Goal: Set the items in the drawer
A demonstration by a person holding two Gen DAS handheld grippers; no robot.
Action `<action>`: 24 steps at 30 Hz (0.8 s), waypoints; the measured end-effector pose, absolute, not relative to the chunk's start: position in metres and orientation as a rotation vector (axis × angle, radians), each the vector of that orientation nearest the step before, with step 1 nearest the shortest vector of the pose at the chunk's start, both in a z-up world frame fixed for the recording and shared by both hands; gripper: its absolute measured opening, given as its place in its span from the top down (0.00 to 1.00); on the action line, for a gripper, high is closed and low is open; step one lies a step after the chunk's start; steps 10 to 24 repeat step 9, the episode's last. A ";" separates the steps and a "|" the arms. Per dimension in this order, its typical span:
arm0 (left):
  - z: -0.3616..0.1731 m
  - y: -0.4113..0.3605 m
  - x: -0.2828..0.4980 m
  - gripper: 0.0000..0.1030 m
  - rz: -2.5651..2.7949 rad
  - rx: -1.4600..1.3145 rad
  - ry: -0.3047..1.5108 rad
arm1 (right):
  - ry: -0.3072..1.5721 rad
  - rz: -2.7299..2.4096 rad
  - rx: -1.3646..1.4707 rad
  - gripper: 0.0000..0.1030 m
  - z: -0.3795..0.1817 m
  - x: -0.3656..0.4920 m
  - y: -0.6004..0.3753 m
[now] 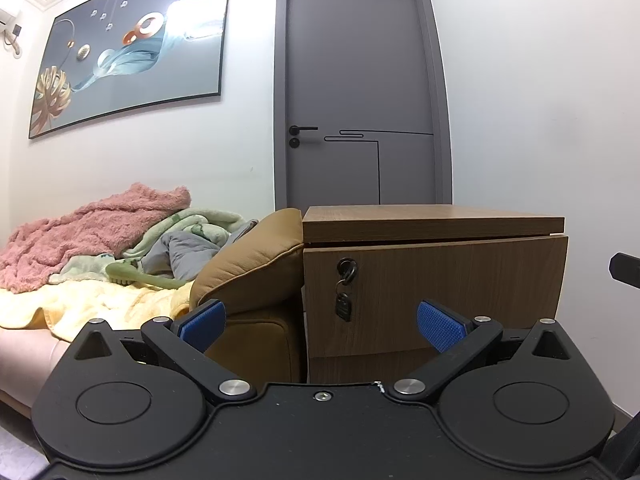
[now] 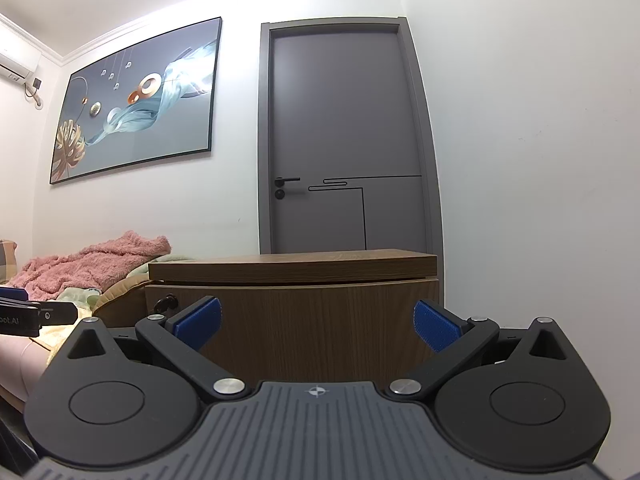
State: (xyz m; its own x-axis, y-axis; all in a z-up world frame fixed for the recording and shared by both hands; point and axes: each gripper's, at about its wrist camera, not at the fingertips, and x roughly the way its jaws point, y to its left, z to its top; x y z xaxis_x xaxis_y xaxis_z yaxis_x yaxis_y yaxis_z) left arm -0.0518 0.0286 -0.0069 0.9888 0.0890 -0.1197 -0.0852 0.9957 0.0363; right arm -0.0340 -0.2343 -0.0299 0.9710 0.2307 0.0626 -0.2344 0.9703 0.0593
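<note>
Room: white walls, a closed grey door (image 1: 360, 92) with a black lever handle (image 1: 303, 129) and a round lock below it; thin black line pattern across the door's lower half.
Wall art: a large dark-framed picture (image 1: 132, 48) hangs left of the door, showing gold leaves, copper rings and a teal ribbon shape.
Air conditioner: a white wall unit (image 2: 18, 65) sits high at the far left in the right wrist view.
Cabinet: a wood-grain cabinet (image 1: 432, 280) stands in front of the door, against the right-hand wall; its top (image 1: 432, 218) is bare as far as can be seen from this low angle.
Drawer: the top drawer front (image 1: 460, 296) sits just under the cabinet top; it looks shut or nearly so, with a thin gap showing under the top. Nothing inside it can be seen.
Lock: a key (image 1: 347, 270) is in the lock at the drawer front's upper left, with a black fob (image 1: 343, 307) hanging below.
Sofa: a tan leather armrest (image 1: 256, 264) touches the cabinet's left side.
On the sofa: a pink fuzzy blanket (image 1: 96, 228), a pale green one, grey fabric, a yellow blanket in front, and a green long-handled brush (image 1: 136, 276) lying on them.
Left gripper (image 1: 322, 320): jaws wide apart, blue pads (image 1: 440, 326) holding nothing, aimed at the drawer front.
Right gripper (image 2: 316, 322): jaws wide apart and empty, facing the drawer front; the other gripper's edge shows at far left.
Writing: partial white letters reading "oot.AI" on that gripper's side (image 2: 10, 321).
</note>
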 end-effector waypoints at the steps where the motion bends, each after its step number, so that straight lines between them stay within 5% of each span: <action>1: -0.007 0.029 -0.052 0.01 0.087 0.031 0.121 | -0.053 0.235 0.066 0.00 -0.030 -0.034 -0.234; 24: -0.006 0.029 -0.051 0.01 0.090 0.027 0.116 | -0.051 0.235 0.066 0.00 -0.029 -0.033 -0.235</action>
